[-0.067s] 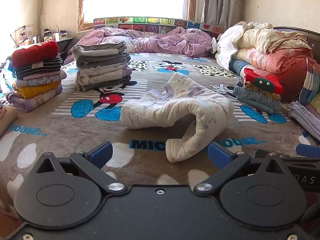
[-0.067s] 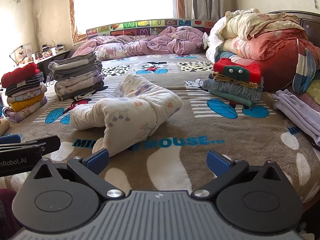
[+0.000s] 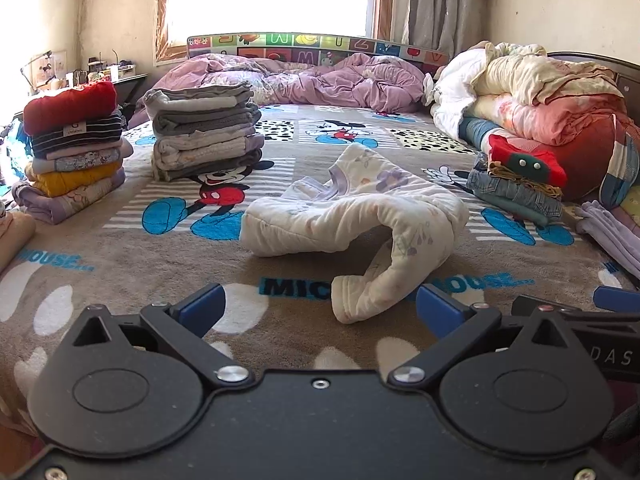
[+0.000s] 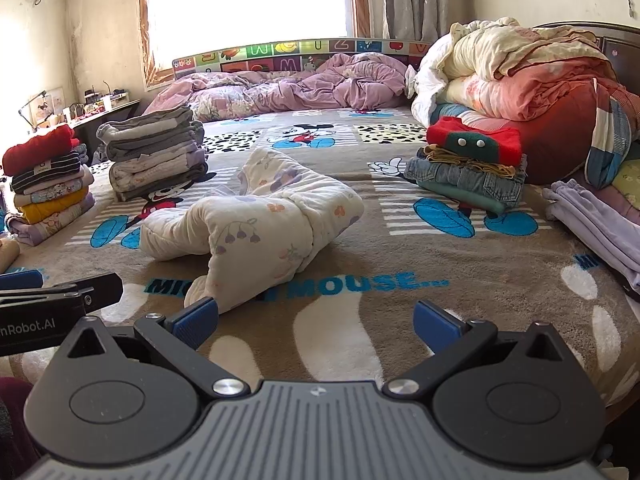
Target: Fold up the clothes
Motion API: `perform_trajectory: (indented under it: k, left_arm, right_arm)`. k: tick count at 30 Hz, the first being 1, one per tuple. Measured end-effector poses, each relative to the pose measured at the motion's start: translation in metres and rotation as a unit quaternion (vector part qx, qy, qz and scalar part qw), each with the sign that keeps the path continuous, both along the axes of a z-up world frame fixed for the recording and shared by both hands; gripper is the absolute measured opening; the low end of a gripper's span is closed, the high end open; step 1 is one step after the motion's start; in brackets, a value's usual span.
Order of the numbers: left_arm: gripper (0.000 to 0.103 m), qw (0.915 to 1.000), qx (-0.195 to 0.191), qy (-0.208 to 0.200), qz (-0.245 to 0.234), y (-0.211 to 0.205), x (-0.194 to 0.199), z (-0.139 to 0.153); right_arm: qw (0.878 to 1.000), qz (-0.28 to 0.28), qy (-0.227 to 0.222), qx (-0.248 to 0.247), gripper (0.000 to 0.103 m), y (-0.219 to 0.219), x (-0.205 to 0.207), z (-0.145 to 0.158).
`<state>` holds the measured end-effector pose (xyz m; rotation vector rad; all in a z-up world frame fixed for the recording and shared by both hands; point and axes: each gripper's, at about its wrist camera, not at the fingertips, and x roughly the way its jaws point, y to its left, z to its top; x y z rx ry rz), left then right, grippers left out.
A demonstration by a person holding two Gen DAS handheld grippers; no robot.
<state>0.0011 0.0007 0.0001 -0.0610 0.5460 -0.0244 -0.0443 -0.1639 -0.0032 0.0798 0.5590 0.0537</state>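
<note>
The quilted cream garment [image 3: 352, 216] lies crumpled in the middle of the plush cartoon blanket [image 3: 132, 264]; its folds hide its shape. The left gripper [image 3: 320, 308] and right gripper [image 4: 316, 318] hold their jaws wide, empty.

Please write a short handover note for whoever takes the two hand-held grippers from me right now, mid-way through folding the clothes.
Left hand-held gripper: open, empty, low over the blanket.
Right hand-held gripper: open, empty, beside it.
Cream padded garment: crumpled mid-bed, one sleeve end lying just ahead, between the left gripper's fingers but not touched.
Done: a folded grey stack and a colourful stack on the left; a smaller stack topped in red on the right.
Left: spread and fold the cream garment; the lilac clothes at the right edge look loosely laid.
</note>
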Motion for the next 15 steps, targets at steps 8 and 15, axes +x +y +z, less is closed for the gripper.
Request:
perform_trajectory:
  k: [8, 15]
  left_arm:
    - [0.103, 0.9999, 0.004, -0.014, 0.001, -0.0013, -0.0036, -0.0014]
    - [0.103, 1.0, 0.003, -0.007, 0.0, -0.0009, -0.0024, -0.0016]
  right_arm:
    - [1.0, 0.002, -0.001, 0.001, 0.103, -0.0014, -0.0006, -0.0009]
    - [1.0, 0.002, -0.003, 0.002, 0.103, -0.0001, -0.0036, 0.0003]
